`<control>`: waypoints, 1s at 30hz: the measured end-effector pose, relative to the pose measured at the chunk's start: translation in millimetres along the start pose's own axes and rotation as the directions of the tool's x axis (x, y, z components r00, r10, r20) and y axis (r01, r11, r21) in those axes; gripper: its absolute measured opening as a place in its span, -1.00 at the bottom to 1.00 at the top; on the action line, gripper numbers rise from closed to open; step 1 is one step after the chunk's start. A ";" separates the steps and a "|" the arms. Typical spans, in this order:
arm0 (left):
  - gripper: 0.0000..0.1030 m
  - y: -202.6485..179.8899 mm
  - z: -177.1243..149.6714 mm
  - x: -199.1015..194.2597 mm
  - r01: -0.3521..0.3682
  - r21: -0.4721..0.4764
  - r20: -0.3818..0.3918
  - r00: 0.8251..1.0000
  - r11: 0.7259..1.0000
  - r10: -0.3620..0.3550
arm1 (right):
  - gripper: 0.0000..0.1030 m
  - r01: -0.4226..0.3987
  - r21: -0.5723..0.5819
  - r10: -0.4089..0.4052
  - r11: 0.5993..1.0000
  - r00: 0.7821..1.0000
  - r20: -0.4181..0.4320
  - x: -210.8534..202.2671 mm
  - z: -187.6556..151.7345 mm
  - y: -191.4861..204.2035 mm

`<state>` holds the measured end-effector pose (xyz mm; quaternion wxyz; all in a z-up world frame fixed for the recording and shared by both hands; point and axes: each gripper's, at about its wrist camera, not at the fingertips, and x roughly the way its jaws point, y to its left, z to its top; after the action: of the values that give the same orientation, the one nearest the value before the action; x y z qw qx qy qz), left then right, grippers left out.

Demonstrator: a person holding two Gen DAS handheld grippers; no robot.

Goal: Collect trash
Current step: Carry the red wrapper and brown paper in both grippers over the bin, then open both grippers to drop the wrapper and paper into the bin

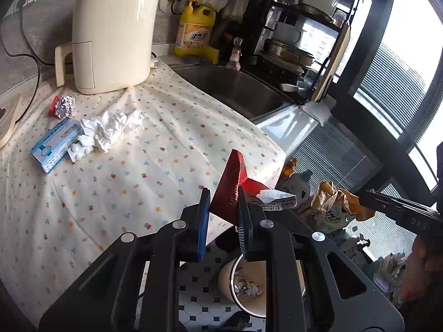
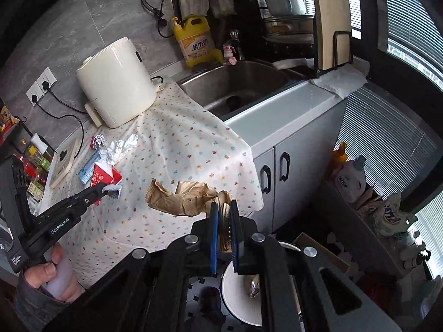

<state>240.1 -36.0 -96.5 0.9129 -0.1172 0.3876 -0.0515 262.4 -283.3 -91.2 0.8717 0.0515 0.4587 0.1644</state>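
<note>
My left gripper (image 1: 223,193) is shut on a red carton (image 1: 231,185) with a torn white flap, held past the counter's front edge above a white trash bin (image 1: 243,285) on the floor. The carton also shows in the right wrist view (image 2: 103,177). My right gripper (image 2: 222,207) is shut on a crumpled brown paper wrapper (image 2: 182,196), held above the bin (image 2: 235,290). On the flowered cloth (image 1: 124,182) lie a foil ball (image 1: 65,106), crumpled white tissue (image 1: 110,128), a blue box (image 1: 54,144) and a pill blister (image 1: 80,150).
A cream air fryer (image 1: 110,41) stands at the back of the counter. A steel sink (image 1: 235,91), a yellow detergent bottle (image 1: 195,30) and a dish rack (image 1: 299,33) are to the right. Bottles and bags (image 2: 357,177) crowd the floor by the window.
</note>
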 end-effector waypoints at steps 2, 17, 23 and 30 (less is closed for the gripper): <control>-0.64 -13.2 -8.4 8.4 0.006 0.004 -0.017 1.000 1.000 -0.006 | -0.83 0.008 0.003 -0.008 1.000 1.000 -0.020 0.5 -9.6 -14.4; -0.64 -50.7 -76.8 48.8 -0.022 -0.068 -0.121 0.993 0.997 0.014 | 0.34 0.071 -0.033 -0.077 0.997 0.973 -0.218 46.3 -74.7 -72.4; -0.64 -56.6 -94.4 60.9 -0.030 -0.076 -0.156 0.988 0.997 0.018 | 0.50 0.104 -0.023 -0.107 0.994 0.965 -0.238 46.1 -79.5 -92.1; -0.64 -74.1 -110.1 83.0 0.012 -0.027 -0.214 0.977 1.000 -0.018 | 0.66 0.117 0.020 -0.109 0.993 0.963 -0.245 31.7 -89.6 -109.1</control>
<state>218.2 -142.2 -209.4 0.8639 -0.1257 0.4832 -0.0658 232.0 -380.9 -193.8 0.8158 0.0197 0.5671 0.1116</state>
